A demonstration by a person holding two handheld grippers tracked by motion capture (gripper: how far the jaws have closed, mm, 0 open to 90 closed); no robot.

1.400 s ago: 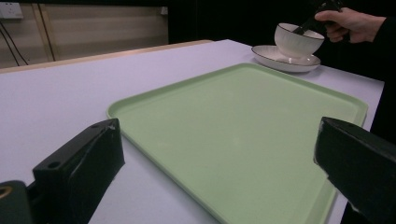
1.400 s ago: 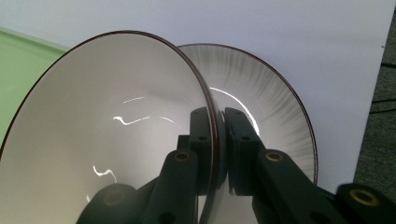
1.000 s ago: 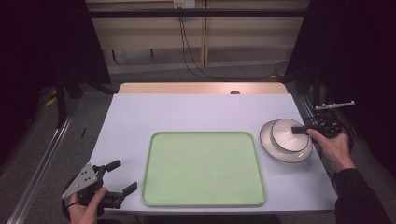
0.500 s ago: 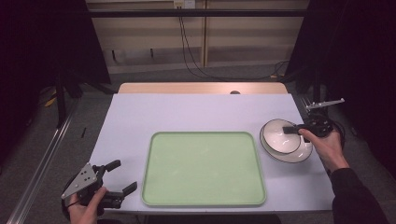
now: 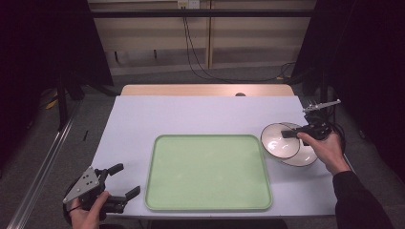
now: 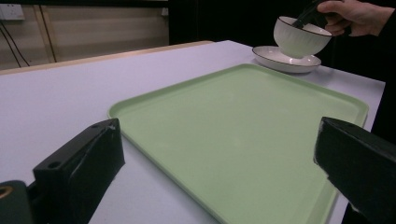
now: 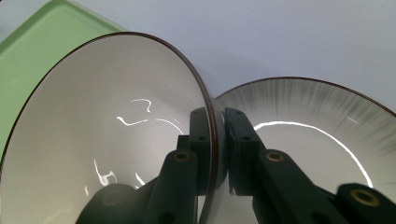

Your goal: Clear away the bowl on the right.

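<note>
Pale tabletop [image 5: 200, 119], right gripper [image 5: 289, 135] clamping bowl [image 5: 278, 141] rim, now lifting it off plate [image 5: 305, 156] toward tray [image 5: 207, 171], left gripper [image 5: 125, 181] resting spread apart.

Bowl [image 7: 107, 135] cut off at the lower edge, its rim hiding part of the plate [image 7: 308, 121]

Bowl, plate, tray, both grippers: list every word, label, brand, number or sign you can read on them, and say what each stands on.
None can be read: the bowl, plate, tray, left gripper and right gripper bear no legible writing.
</note>
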